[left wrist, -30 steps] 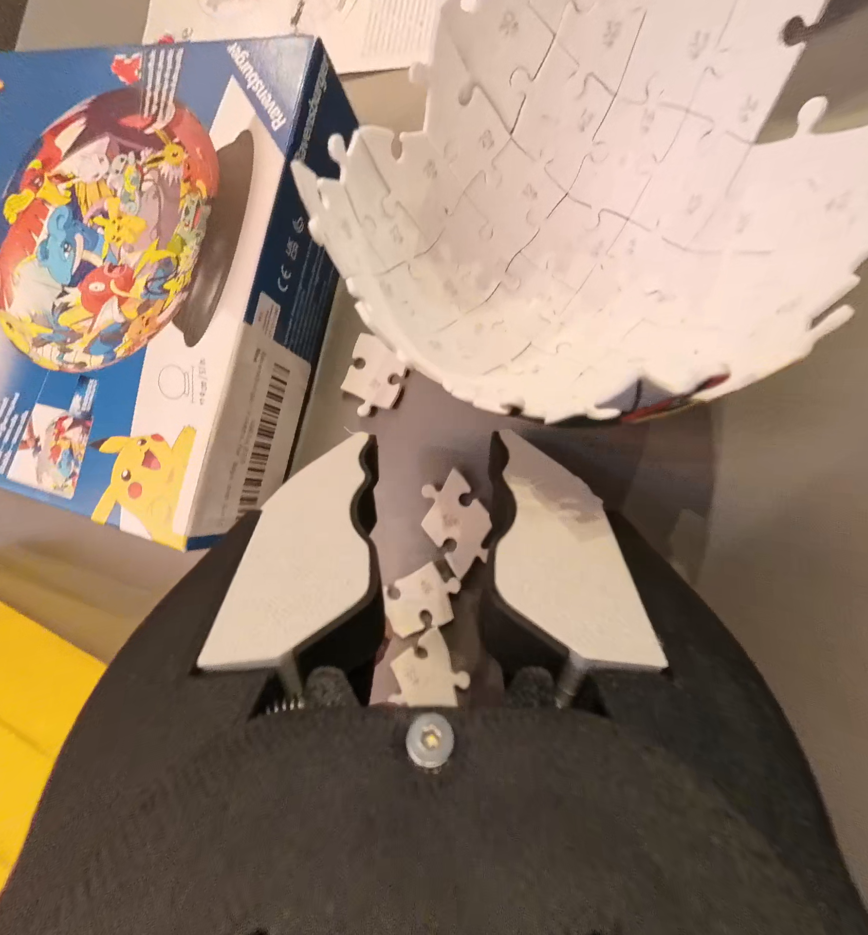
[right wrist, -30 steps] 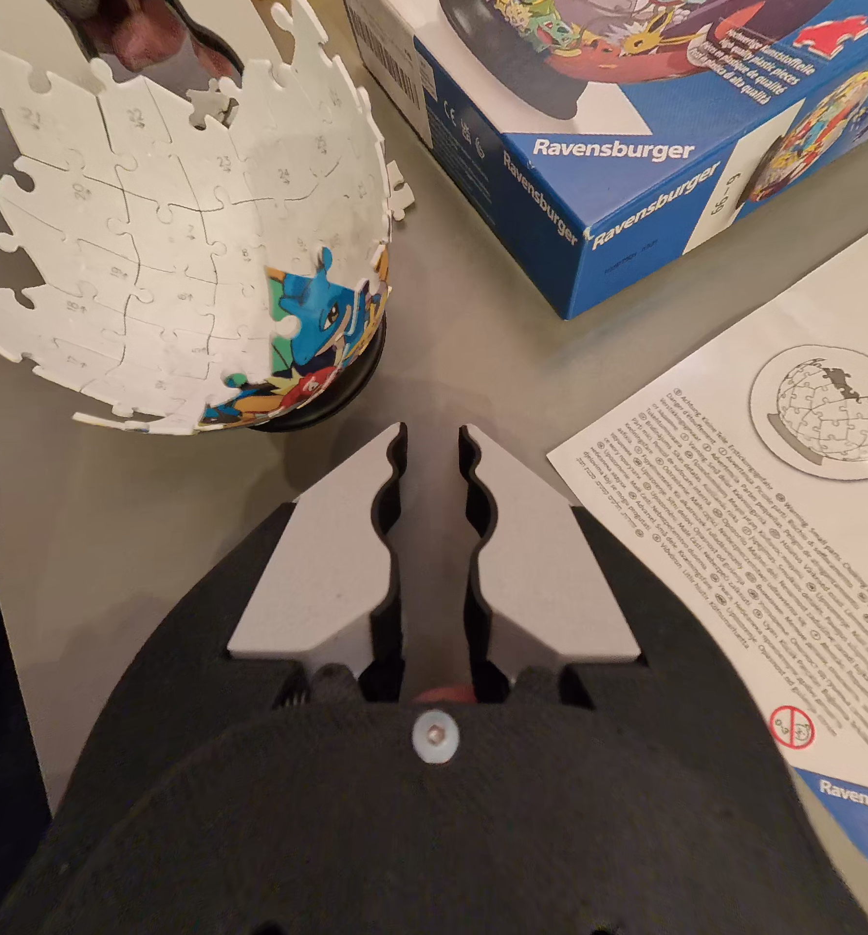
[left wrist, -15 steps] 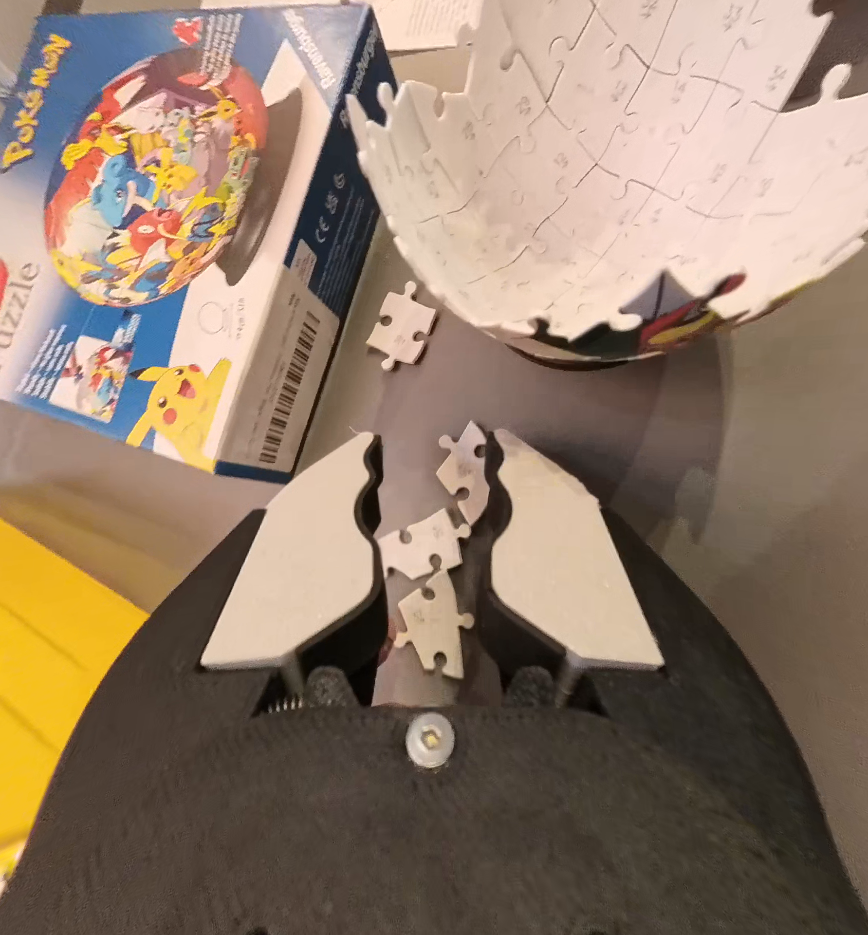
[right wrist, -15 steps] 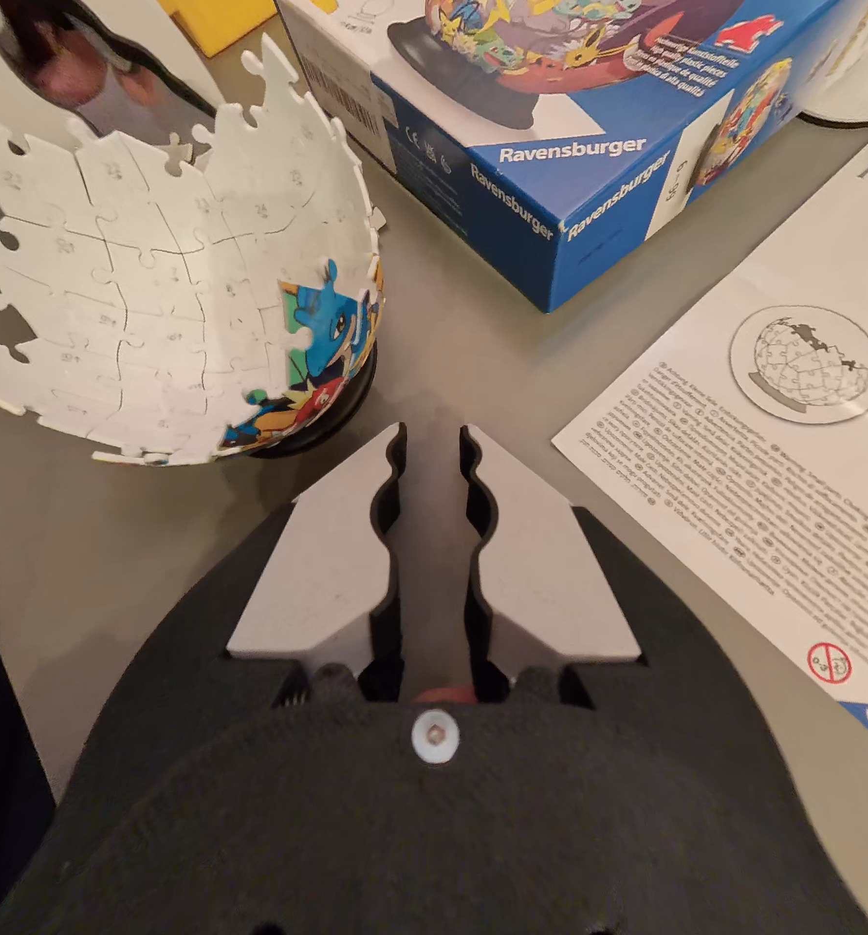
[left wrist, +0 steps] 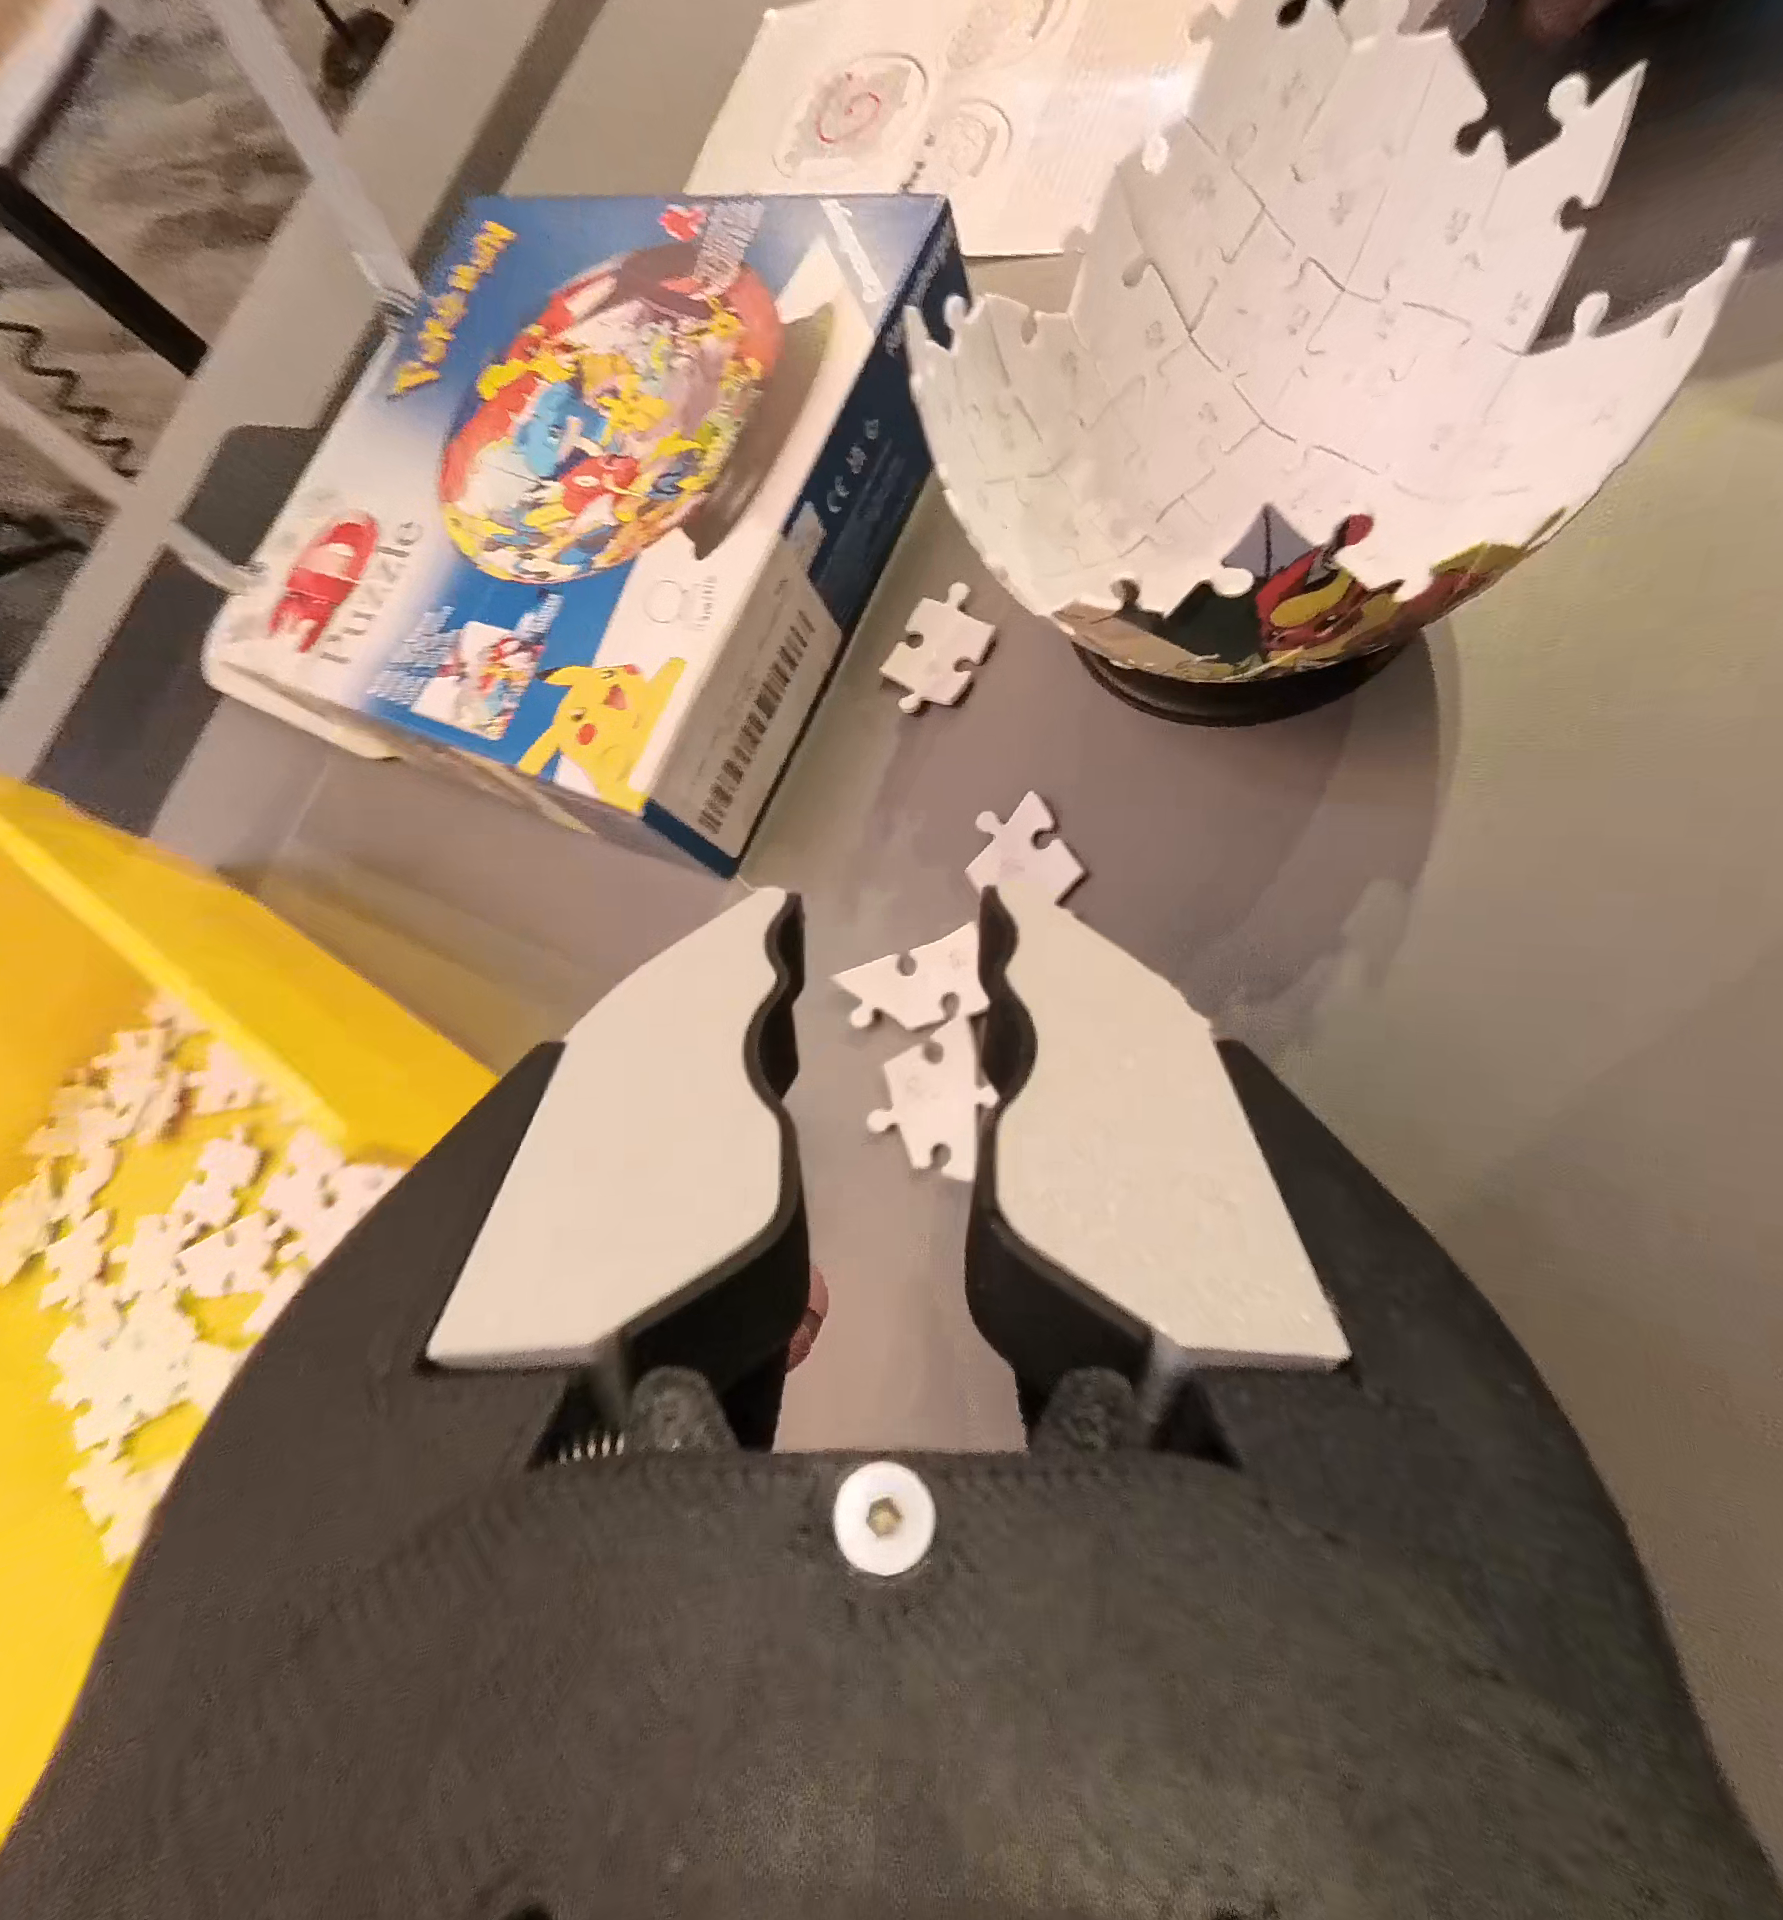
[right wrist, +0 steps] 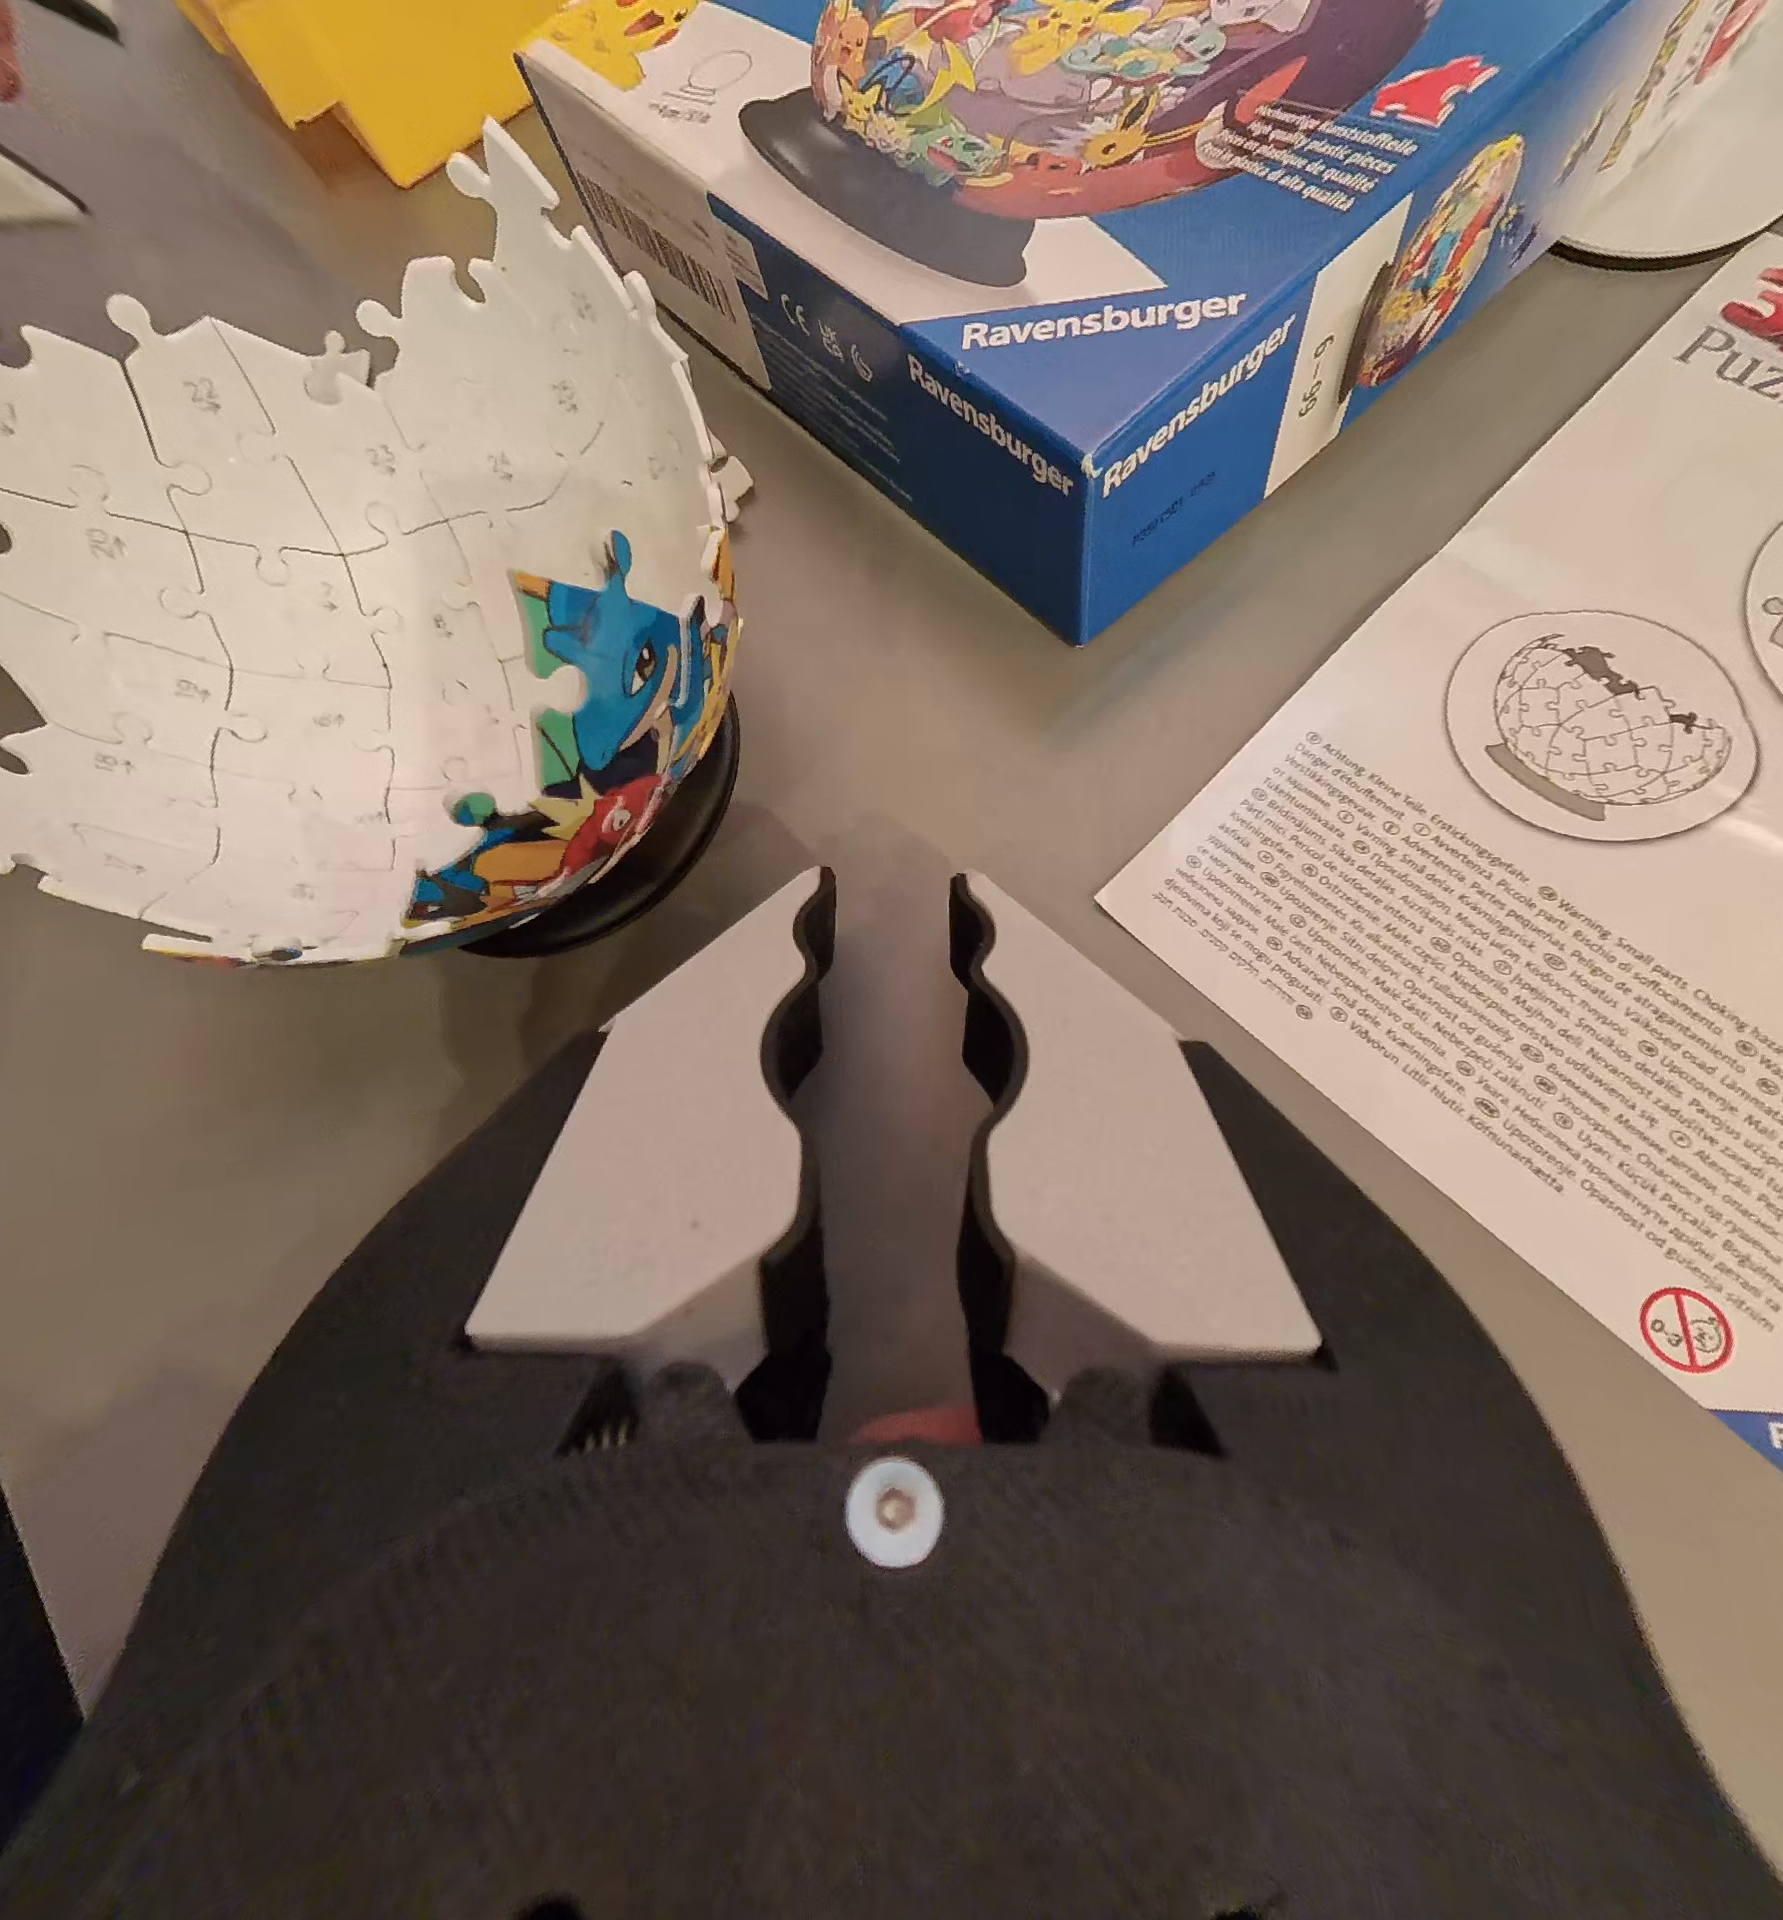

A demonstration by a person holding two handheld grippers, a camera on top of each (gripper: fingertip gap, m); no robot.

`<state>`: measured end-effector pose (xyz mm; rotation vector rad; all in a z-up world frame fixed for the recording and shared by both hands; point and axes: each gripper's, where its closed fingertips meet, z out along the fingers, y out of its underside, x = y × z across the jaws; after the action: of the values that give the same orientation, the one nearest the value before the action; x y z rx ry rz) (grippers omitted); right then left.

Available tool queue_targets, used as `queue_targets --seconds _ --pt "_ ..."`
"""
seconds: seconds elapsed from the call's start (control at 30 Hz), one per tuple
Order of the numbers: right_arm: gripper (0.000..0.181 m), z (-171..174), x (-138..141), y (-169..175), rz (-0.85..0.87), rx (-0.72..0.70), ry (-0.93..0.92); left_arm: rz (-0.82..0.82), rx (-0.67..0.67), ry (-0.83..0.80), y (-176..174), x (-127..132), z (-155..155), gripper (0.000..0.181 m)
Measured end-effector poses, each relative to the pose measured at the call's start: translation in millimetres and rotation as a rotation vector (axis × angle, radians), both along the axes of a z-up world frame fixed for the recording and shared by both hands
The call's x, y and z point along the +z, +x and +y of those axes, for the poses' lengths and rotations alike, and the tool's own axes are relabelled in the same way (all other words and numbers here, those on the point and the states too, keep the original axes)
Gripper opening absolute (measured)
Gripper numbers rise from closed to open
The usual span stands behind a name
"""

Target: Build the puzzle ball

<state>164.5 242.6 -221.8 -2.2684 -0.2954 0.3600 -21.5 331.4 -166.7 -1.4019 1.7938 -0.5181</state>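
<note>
Left gripper point(left wrist: 887, 914) and right gripper point(right wrist: 892, 883): narrowly parted, empty. Risk: shell point(left wrist: 1313, 416), upper right, toppled if bumped while loose pieces point(left wrist: 918, 1039) at centre are picked.

Print marks the box point(right wrist: 1074, 343), leaflet point(right wrist: 1552, 935) (pieces numbered).
</note>
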Motion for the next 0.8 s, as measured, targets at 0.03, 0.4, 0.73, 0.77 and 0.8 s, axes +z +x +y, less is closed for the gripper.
queue_targets --seconds 0.03,0.4,0.73,0.77,0.8 --pt "0.021 -0.3 0.2 0.0 0.003 0.001 0.001 -0.015 0.003 0.014 -5.1 5.6 2.2 0.032" --pt "0.021 -2.0 -6.6 -0.8 -0.005 0.010 -0.041 -0.069 0.247 0.100 -97.3 39.5 74.4 0.030" --pt "0.018 0.8 -6.8 -0.2 0.040 0.003 -0.058 0.099 0.378 0.265 -164.5 52.5 159.6 0.025" --pt "0.018 0.8 -6.7 -0.1 0.044 0.002 -0.059 0.111 0.381 0.282 -167.1 53.9 166.8 0.025" --pt "0.017 1.0 -6.7 0.1 0.047 0.001 -0.060 0.124 0.382 0.287 -168.8 54.4 172.8 0.024"
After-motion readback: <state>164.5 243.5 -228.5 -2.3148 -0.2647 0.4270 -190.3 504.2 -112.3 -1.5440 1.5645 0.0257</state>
